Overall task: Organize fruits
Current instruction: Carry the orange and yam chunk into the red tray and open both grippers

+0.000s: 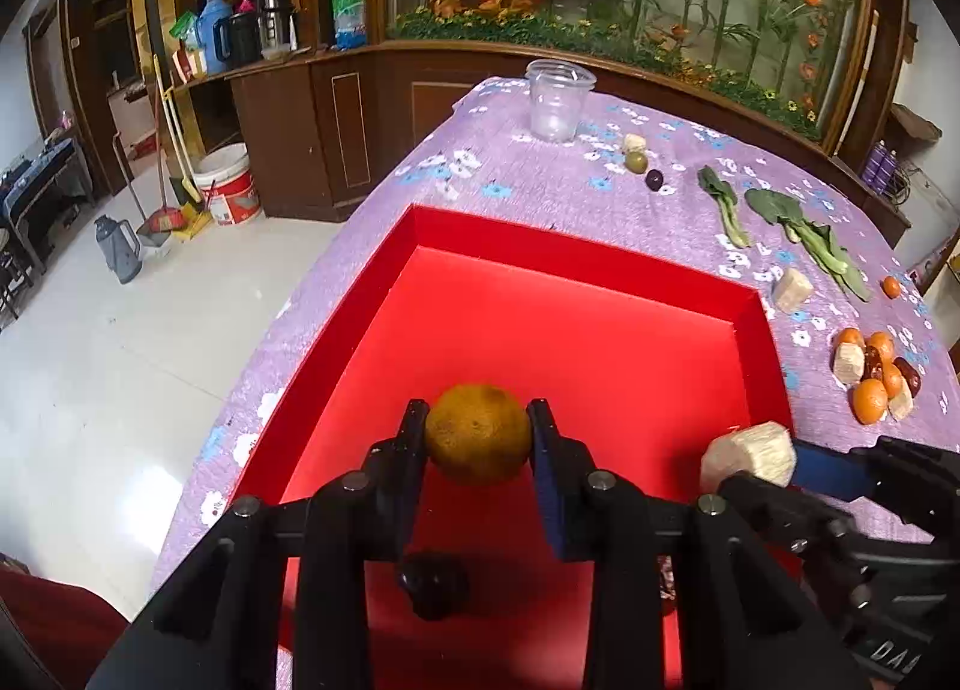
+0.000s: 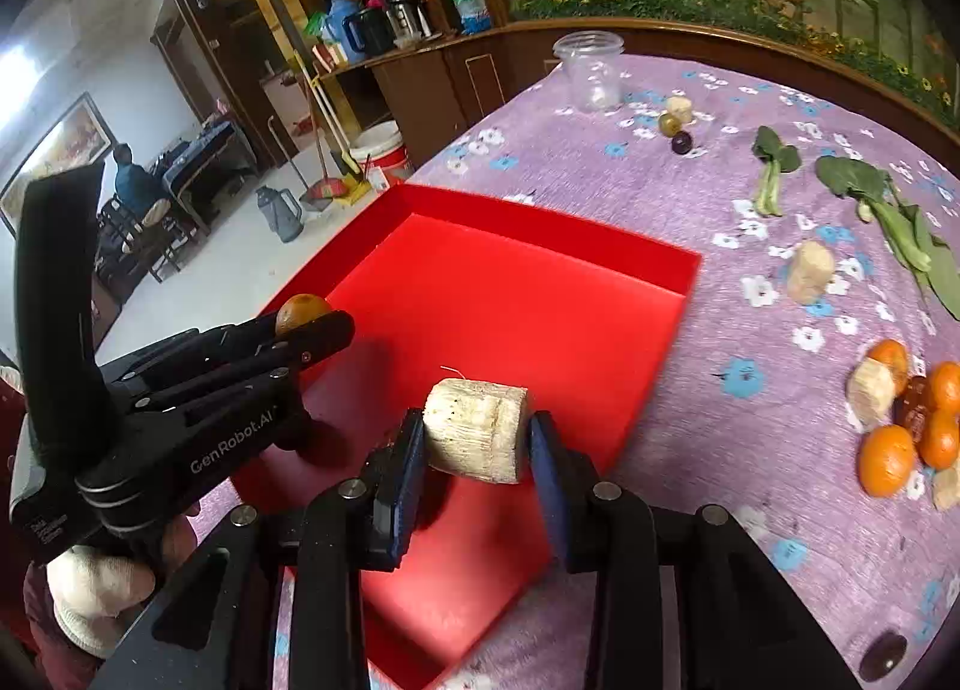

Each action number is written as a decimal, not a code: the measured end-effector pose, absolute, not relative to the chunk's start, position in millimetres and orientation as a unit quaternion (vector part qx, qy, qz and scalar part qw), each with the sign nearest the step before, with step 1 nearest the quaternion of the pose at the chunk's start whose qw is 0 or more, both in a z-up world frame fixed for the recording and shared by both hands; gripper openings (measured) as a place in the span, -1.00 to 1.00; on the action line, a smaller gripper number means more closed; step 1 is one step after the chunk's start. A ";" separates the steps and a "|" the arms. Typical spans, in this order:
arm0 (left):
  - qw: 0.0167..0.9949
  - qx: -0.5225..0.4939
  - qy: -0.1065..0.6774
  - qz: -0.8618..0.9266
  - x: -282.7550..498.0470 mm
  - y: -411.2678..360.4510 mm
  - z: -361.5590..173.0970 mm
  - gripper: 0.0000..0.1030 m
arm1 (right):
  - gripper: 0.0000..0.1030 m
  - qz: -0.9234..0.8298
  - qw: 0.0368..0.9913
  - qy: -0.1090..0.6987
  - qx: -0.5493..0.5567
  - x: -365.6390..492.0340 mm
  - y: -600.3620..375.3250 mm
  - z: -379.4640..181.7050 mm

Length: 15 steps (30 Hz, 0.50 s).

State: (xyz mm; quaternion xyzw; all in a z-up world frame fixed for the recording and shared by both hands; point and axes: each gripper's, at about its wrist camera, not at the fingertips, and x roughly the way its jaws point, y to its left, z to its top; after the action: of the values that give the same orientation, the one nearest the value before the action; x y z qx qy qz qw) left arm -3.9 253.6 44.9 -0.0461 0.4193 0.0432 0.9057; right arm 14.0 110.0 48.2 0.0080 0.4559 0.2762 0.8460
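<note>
My left claw is pinching a brownish-orange round fruit between its pads over the near part of the red tray, and my right claw is clamped on a pale fibrous chunk above the tray's near right corner. Further out on the bench, a heap of small oranges, dates and pale chunks sits near the right edge, then leafy greens. By the far edge stands a clear plastic cup.
</note>
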 end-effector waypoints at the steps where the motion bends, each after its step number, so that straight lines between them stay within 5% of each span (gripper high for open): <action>1: 0.905 -0.047 0.421 0.044 -3.0 254.3 42.7 -0.39 | -0.26 0.276 0.844 0.459 0.005 15.7 112.8 44.8; 15: 0.910 -0.026 0.410 0.063 -4.5 245.5 38.7 -0.38 | -0.25 0.266 0.846 0.462 -0.016 20.5 125.7 30.8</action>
State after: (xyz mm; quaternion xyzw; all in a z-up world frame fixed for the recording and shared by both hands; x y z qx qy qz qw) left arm -4.5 245.5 38.7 -0.0255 0.4100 0.0632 0.9095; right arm 20.5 125.7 30.8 -0.0161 0.4619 0.2661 0.8459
